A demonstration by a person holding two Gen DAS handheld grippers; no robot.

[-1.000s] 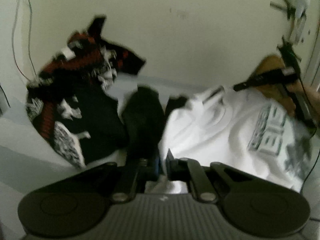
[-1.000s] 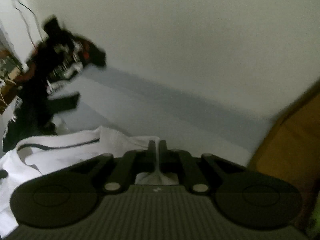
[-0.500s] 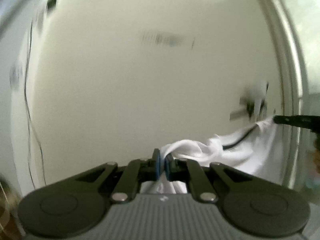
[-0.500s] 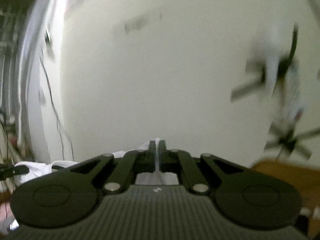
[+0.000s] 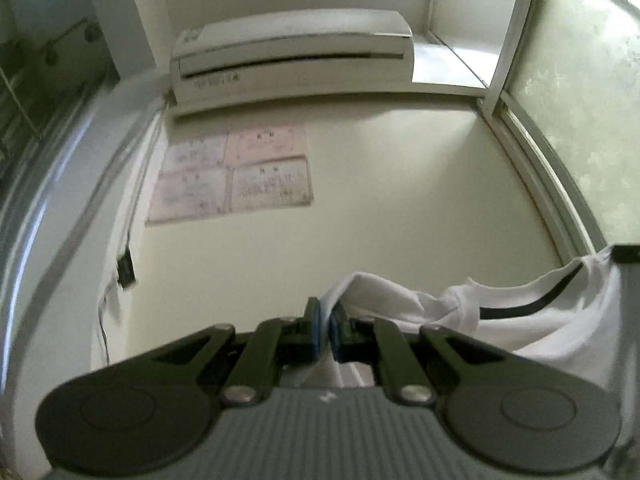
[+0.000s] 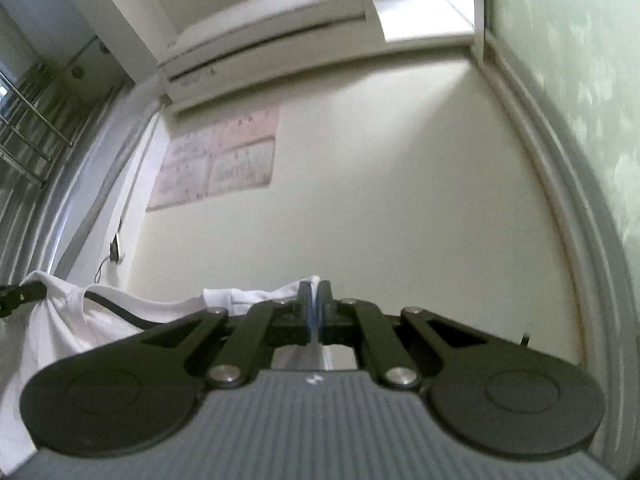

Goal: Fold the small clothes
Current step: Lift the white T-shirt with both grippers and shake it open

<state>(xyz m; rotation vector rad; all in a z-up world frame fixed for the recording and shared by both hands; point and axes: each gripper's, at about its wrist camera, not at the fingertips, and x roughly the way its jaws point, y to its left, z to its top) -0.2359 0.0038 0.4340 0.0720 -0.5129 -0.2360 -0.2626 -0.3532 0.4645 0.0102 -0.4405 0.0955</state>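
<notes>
White shirt (image 5: pixel 520 320) hangs aloft between left gripper (image 5: pixel 325 328) and right gripper (image 6: pixel 315 312), both clamped tight on its fabric; no fold visible, laying flat and folding remain.

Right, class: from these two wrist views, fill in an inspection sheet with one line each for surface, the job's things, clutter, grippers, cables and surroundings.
Surface: nothing seen; both cameras point up at the wall.
Job's things: white garment with a dark neck trim, stretched in the air between the two grippers.
Clutter: nothing seen.
Grippers: left gripper shut on one edge of the garment; right gripper shut on the other edge.
Cables: thin cable hanging from a dark wall fitting near the left corner.
Surroundings: cream wall, air conditioner high up, pink posters below it, frosted window at right.
</notes>
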